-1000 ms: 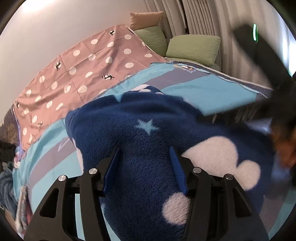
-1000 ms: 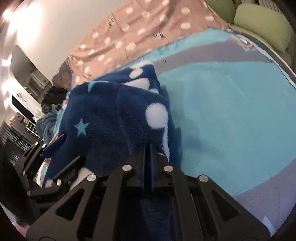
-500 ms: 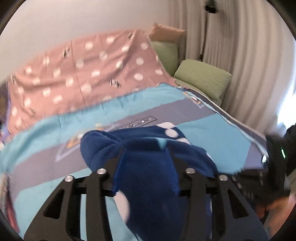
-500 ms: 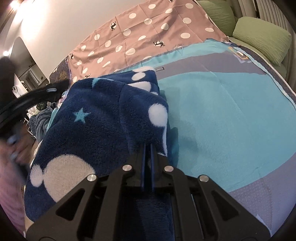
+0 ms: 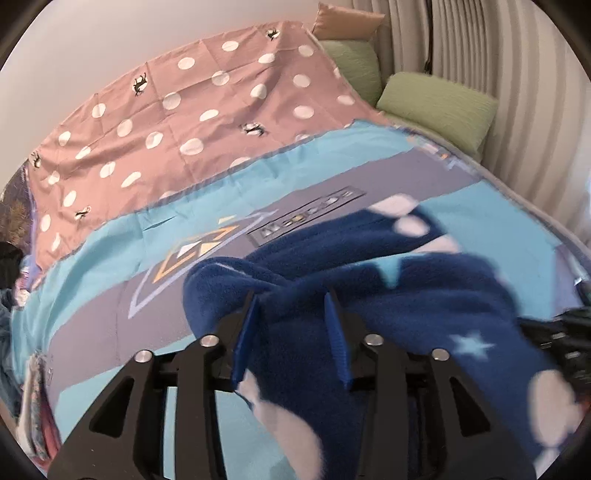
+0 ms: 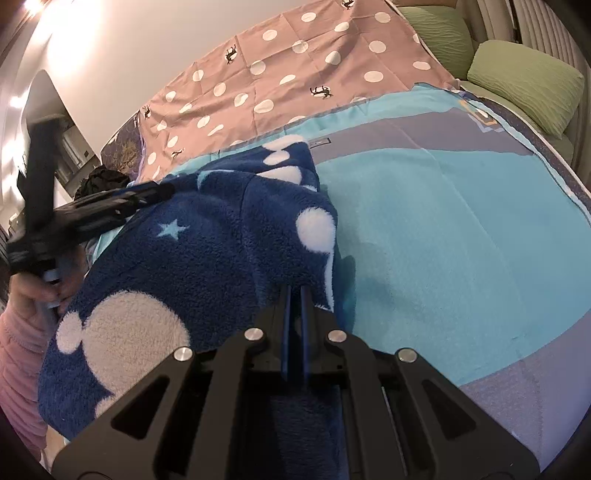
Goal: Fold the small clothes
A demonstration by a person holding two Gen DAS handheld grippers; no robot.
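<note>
A navy fleece garment (image 6: 207, 258) patterned with white mouse-head shapes and pale blue stars lies bunched on a turquoise-and-grey blanket (image 6: 461, 221) spread over a bed, gripped at 2 points by a person working a handheld gripper in each hand. The right gripper (image 6: 294, 295), seen from its own camera, has its 2 blue fingers (image 6: 284, 332) clenched almost together on a thin fold at the garment's near right edge, beside a white dot on the fleece. The left gripper (image 5: 291, 299) has a thick wad of the same fleece (image 5: 369, 295) bunched between its blue fingers (image 5: 245, 332), which press against the fabric on both sides; the cloth rises over the finger bases and spills toward the camera. In the right wrist view the left gripper (image 6: 110, 206) shows as a blurred black frame at the garment's far left edge, held by a hand (image 6: 40, 291) with a pink sleeve (image 6: 18, 369) below it. Beyond the garment, a dusty-pink sheet (image 6: 295, 74) with white dots and small black animal figures covers the far part of the bed. Past the garment's far right side, 2 green pillows (image 5: 439, 103) rest against a pleated curtain (image 5: 517, 55), with a tan pillow (image 5: 347, 18) behind them. The left wrist view is soft with motion blur along the garment's right side.
</note>
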